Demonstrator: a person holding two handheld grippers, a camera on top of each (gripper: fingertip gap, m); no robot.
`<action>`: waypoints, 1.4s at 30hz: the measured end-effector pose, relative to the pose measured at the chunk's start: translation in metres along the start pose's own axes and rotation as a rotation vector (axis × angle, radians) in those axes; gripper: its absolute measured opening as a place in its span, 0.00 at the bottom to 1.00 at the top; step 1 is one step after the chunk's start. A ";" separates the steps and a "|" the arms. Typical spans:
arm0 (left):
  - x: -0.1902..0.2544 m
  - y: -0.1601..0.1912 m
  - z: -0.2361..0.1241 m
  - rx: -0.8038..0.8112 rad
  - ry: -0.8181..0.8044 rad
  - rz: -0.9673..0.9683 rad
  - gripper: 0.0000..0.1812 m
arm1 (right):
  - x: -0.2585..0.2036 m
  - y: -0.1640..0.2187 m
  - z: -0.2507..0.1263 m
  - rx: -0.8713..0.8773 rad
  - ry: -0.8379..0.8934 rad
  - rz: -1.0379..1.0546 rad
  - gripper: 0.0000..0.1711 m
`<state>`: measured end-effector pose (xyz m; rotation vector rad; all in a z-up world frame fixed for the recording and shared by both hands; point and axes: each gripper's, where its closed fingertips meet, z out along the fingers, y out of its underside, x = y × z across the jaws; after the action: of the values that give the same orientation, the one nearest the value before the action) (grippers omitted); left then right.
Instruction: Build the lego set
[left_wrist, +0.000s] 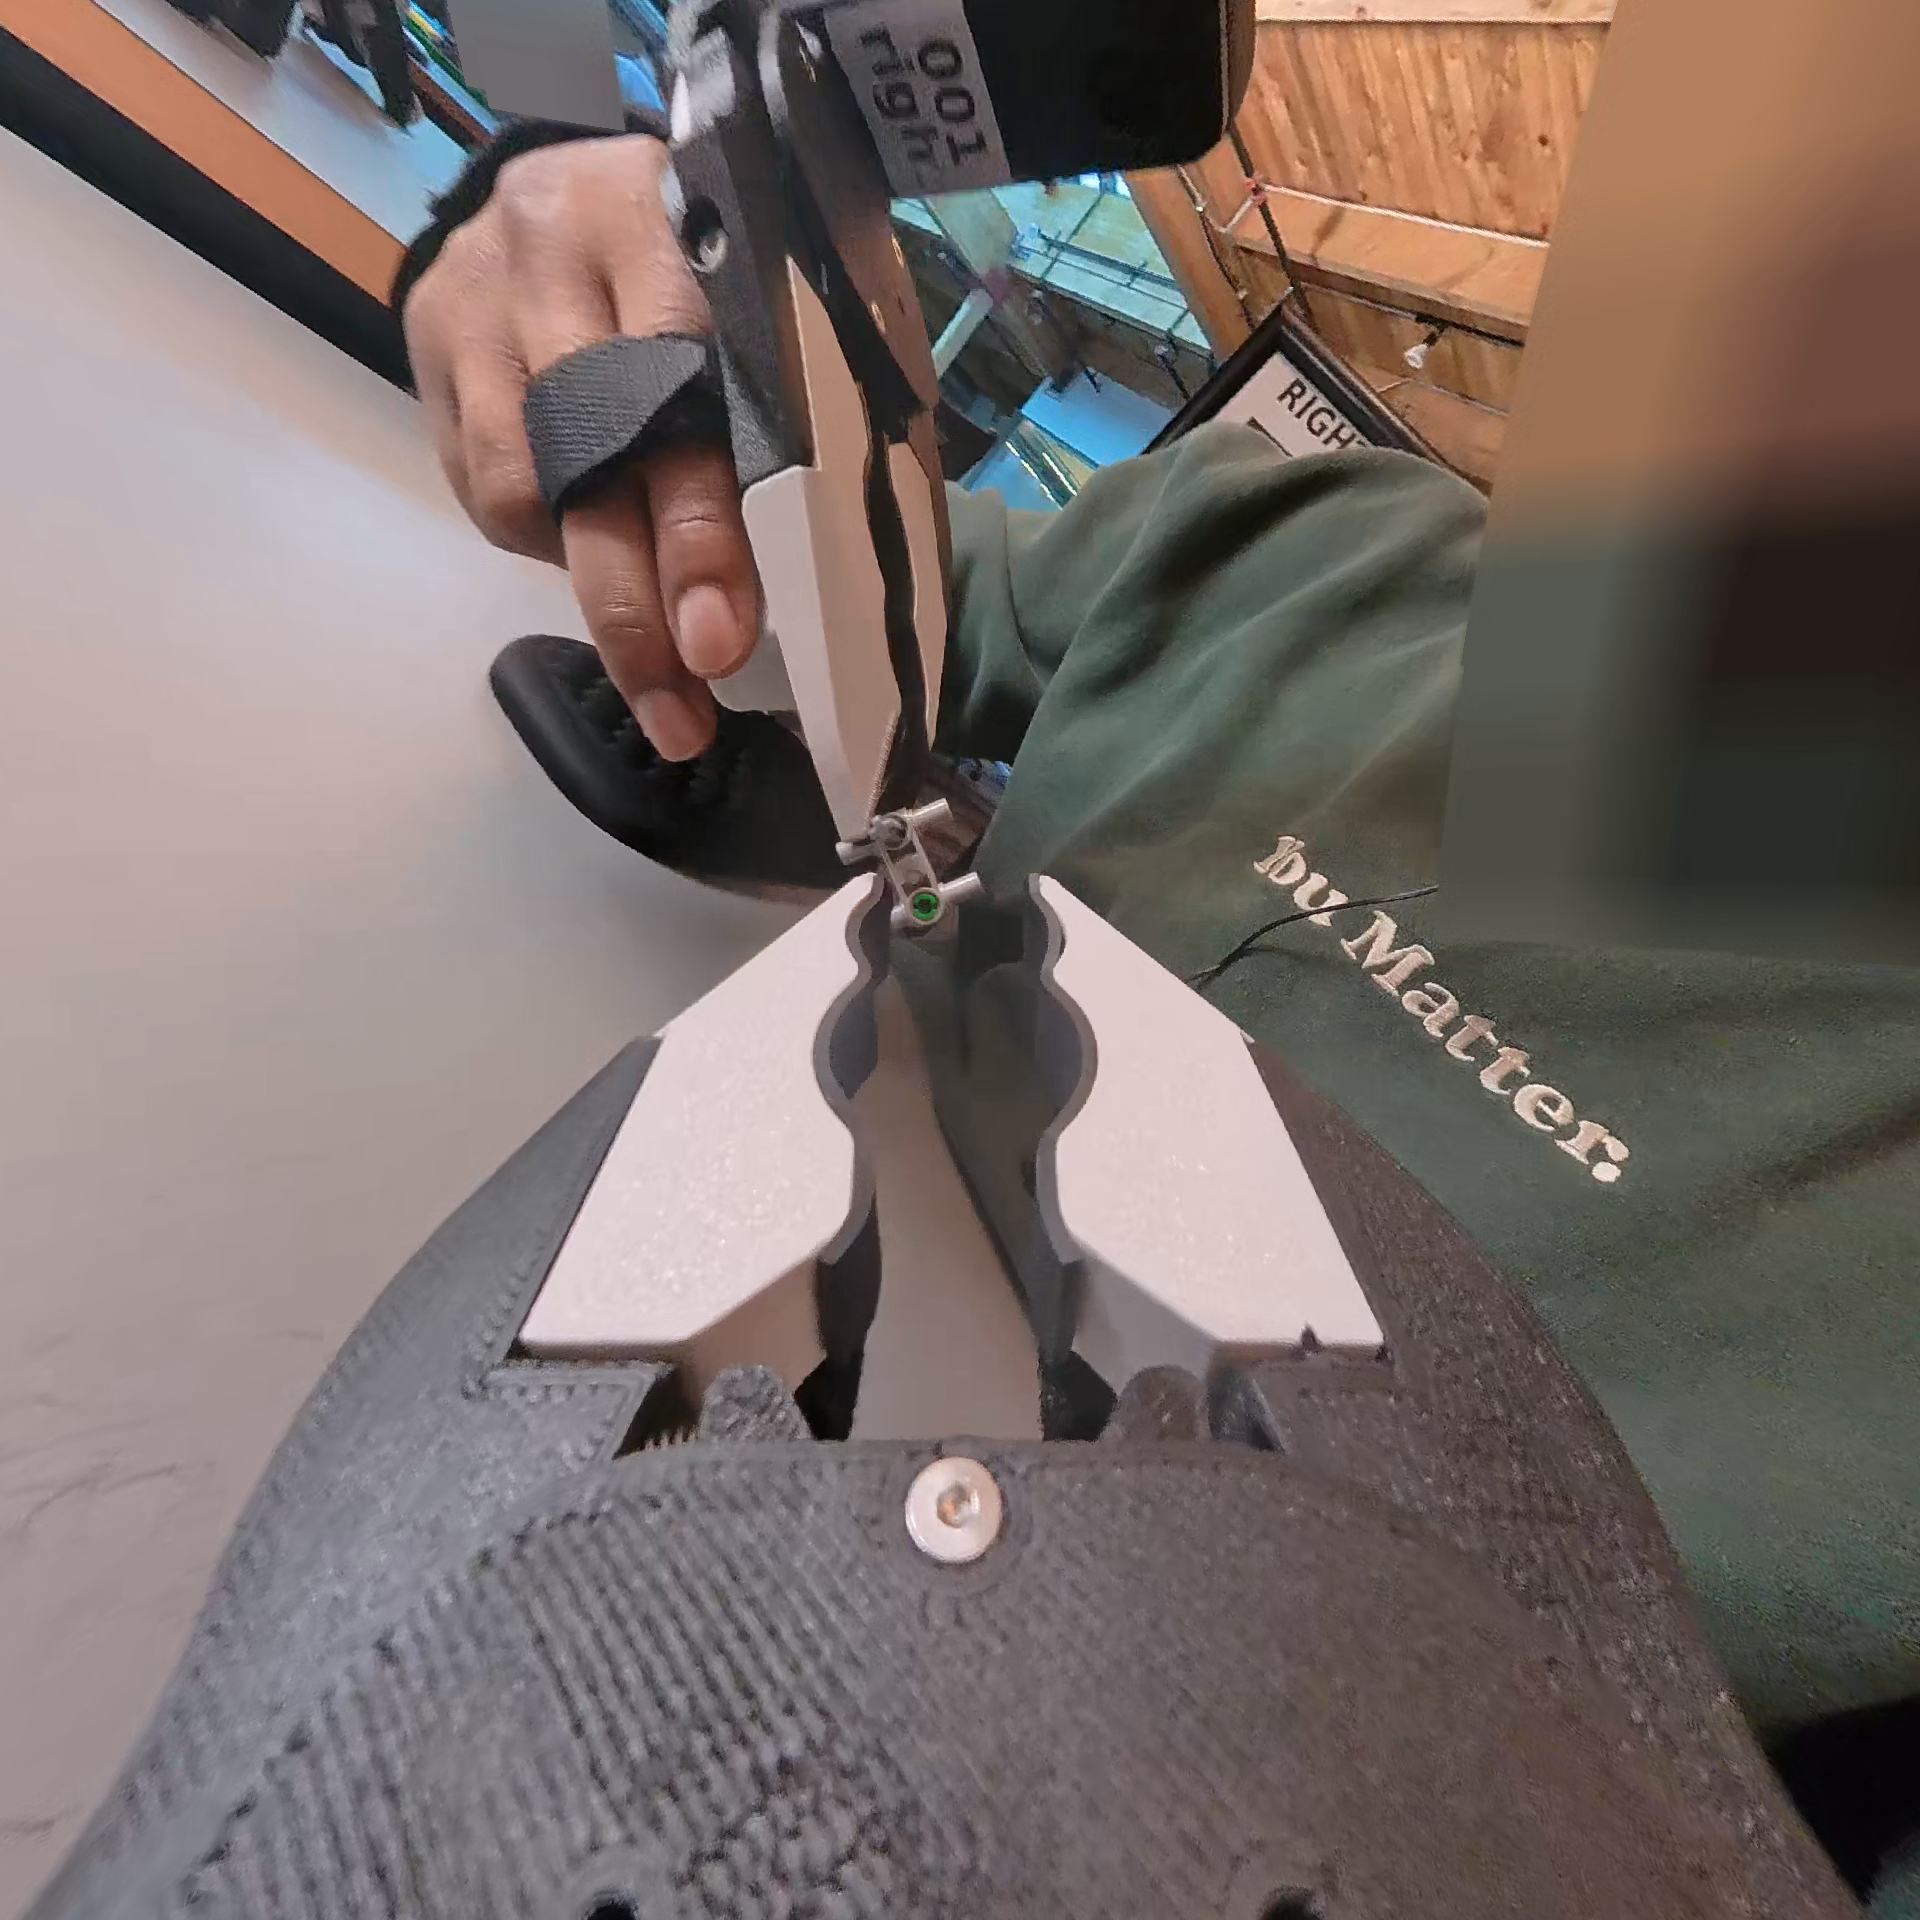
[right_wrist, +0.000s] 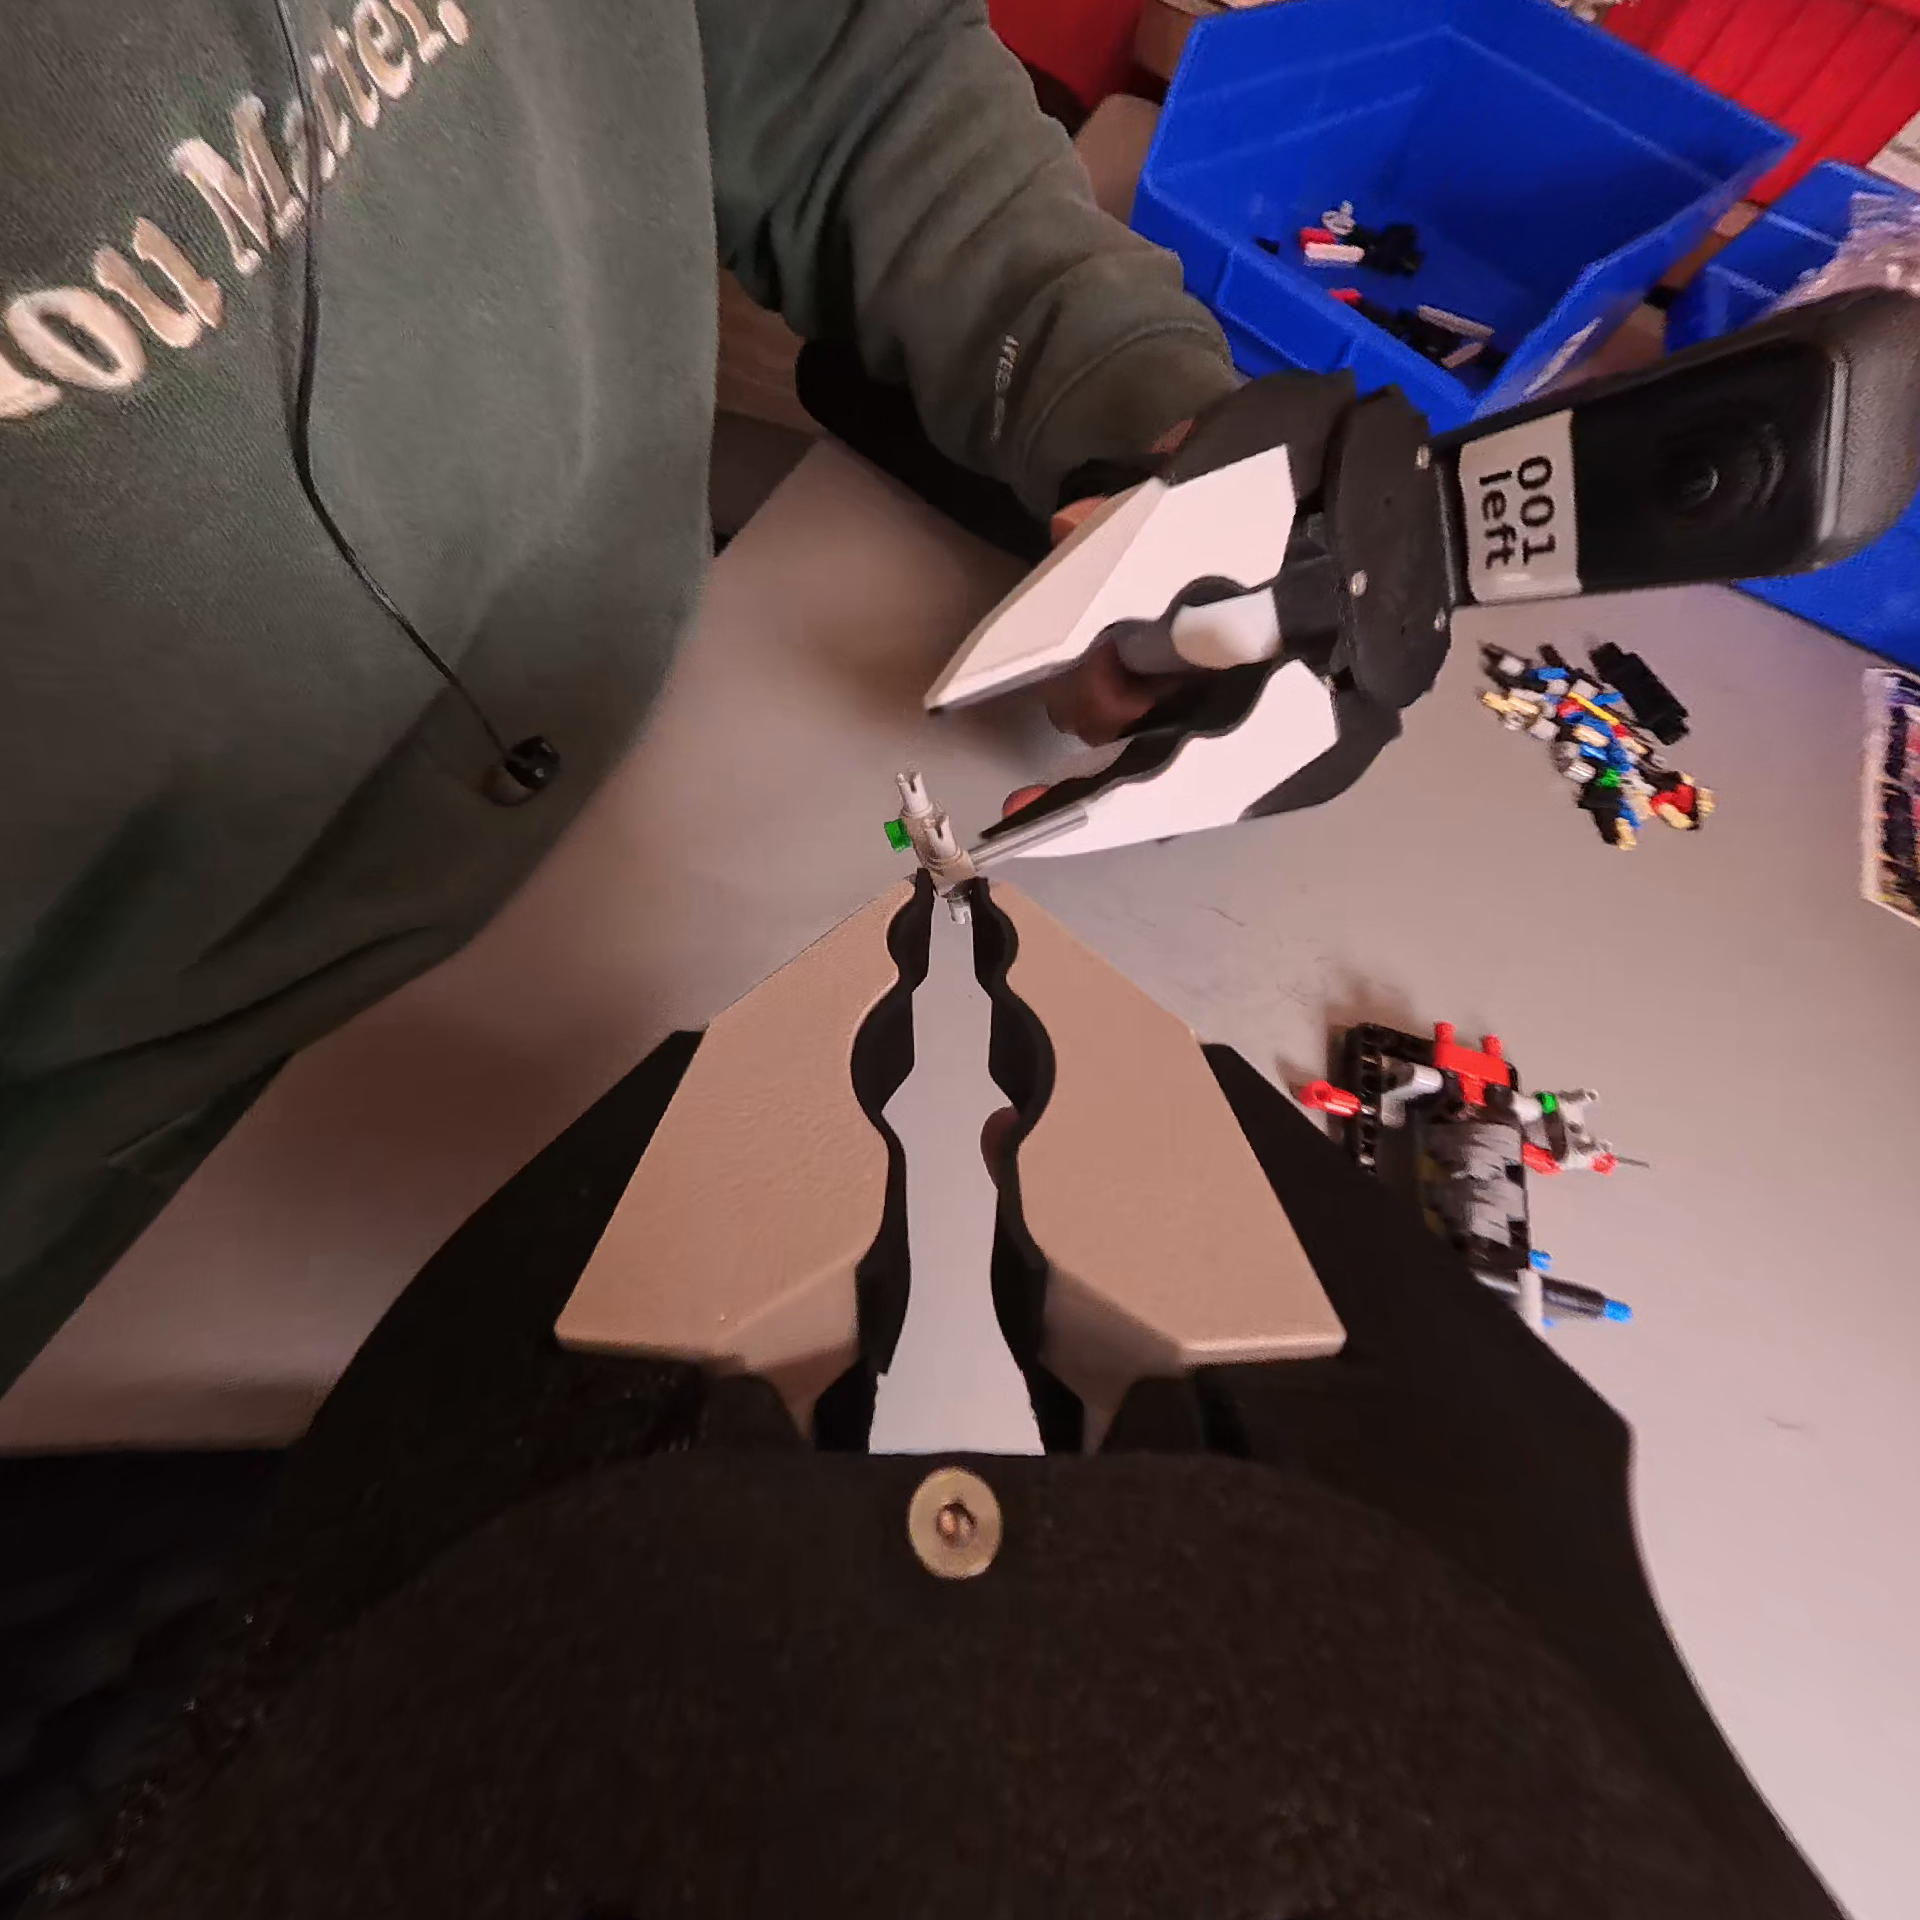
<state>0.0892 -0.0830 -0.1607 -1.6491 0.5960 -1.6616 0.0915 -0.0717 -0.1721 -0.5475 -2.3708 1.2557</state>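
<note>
A small grey lego connector piece (right_wrist: 940, 857) with a green pin (right_wrist: 891, 831) is held above the grey table (right_wrist: 1299, 935). My right gripper (right_wrist: 948, 885) is shut on it at the fingertips. A thin grey axle (right_wrist: 1029, 831) sticks out of the piece and lies along the lower finger of my left gripper (right_wrist: 961, 769), whose jaws stand apart. In the left wrist view the piece (left_wrist: 912, 868) sits just past my left gripper (left_wrist: 951, 899), with the right gripper (left_wrist: 881, 823) pinching it from above.
A partly built black, grey and red lego model (right_wrist: 1455, 1143) lies on the table to the right. A pile of loose pieces (right_wrist: 1590, 748) and a booklet (right_wrist: 1891, 790) lie beyond it. Blue bins (right_wrist: 1455, 156) with pieces stand behind. The person's green sweatshirt (right_wrist: 468, 468) is close on the left. Only a small space, under 4 cm, lies between the two pairs of fingers.
</note>
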 end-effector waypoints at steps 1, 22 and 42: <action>-0.001 -0.002 -0.003 0.005 -0.018 0.010 0.13 | -0.001 0.001 -0.002 -0.004 0.017 -0.001 0.03; -0.208 -0.058 0.011 -0.914 -0.776 0.696 0.11 | -0.022 0.068 -0.060 0.087 0.276 0.250 0.03; -0.230 -0.049 0.019 -1.102 -0.516 0.665 0.02 | -0.023 0.071 -0.063 0.150 0.251 0.250 0.03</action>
<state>0.0842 0.1245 -0.2735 -2.1050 1.7191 -0.3258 0.1543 -0.0036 -0.2024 -0.9174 -2.0292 1.3664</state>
